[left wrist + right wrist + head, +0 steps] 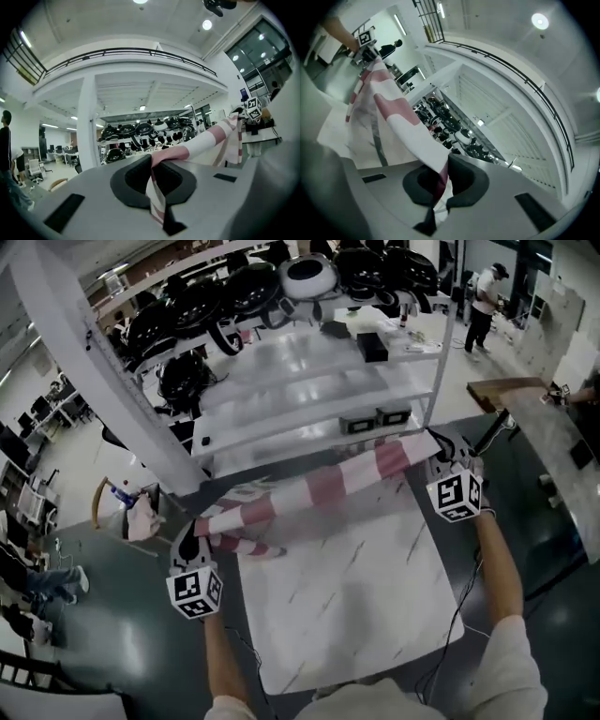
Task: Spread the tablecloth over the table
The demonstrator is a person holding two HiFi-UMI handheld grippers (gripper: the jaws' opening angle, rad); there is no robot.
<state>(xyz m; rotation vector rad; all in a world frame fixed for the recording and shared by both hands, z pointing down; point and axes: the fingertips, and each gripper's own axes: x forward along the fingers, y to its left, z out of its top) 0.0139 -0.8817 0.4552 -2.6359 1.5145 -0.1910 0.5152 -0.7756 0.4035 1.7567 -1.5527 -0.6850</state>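
Two ends of the red-and-white striped tablecloth (319, 486) are held, one in each gripper. The left gripper (152, 165) is clamped tight on a fold at one end, and the right gripper (440, 180) is pinched the same way on the other. Between them the cloth hangs in the air as a bunched, twisted band above the far edge of the marble tabletop (356, 606), which lies almost wholly bare. By my judgement the task is at an early stage: the cloth is lifted and drawn out lengthwise, but not yet opened, laid down or smoothed.
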